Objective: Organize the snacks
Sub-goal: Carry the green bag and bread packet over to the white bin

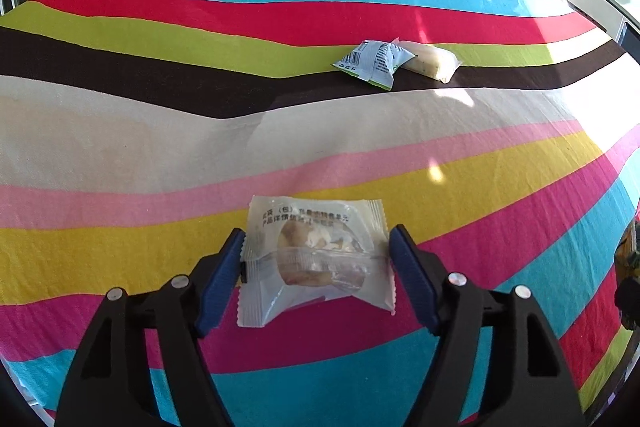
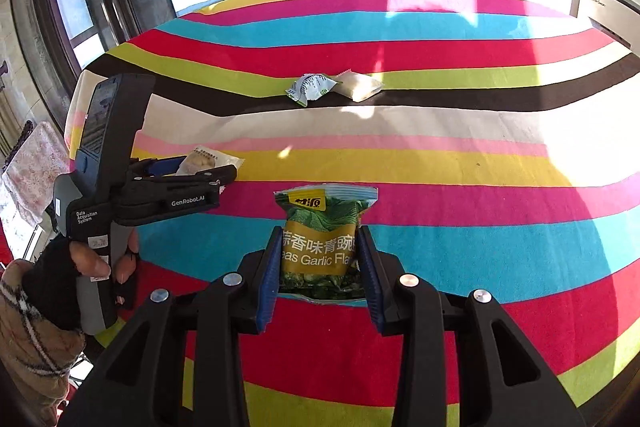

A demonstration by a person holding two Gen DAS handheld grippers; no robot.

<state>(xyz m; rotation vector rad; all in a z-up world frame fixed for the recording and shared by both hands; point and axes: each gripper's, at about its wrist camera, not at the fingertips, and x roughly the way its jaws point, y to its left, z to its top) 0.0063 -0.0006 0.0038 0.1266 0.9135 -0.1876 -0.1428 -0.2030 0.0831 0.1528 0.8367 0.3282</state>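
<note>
In your left wrist view, the clear cake packet (image 1: 316,259) lay on the striped cloth (image 1: 160,147) between the blue pads of your left gripper (image 1: 316,259). The left pad (image 1: 224,279) touched the packet's crimped edge; the right pad (image 1: 412,279) stood just beside its other edge, and I could not tell whether it pressed, so the grip itself was uncertain. Farther up the cloth, well apart, a white-and-green sachet (image 1: 372,63) lay against a pale packet (image 1: 432,65) on the dark stripe.

In your right wrist view, your right gripper (image 2: 320,267) was clenched on the green pea packet (image 2: 320,239), both pads pressing its sides, the packet upright with its top above the fingers. To the left, your left hand (image 2: 80,267), in a dark fingerless glove and plaid sleeve, held the left gripper (image 2: 192,175) pointing across the cloth (image 2: 480,163), its fingers around the cake packet (image 2: 208,159). The sachet (image 2: 310,87) and pale packet (image 2: 360,85) lay touching on the far dark stripe.
</note>
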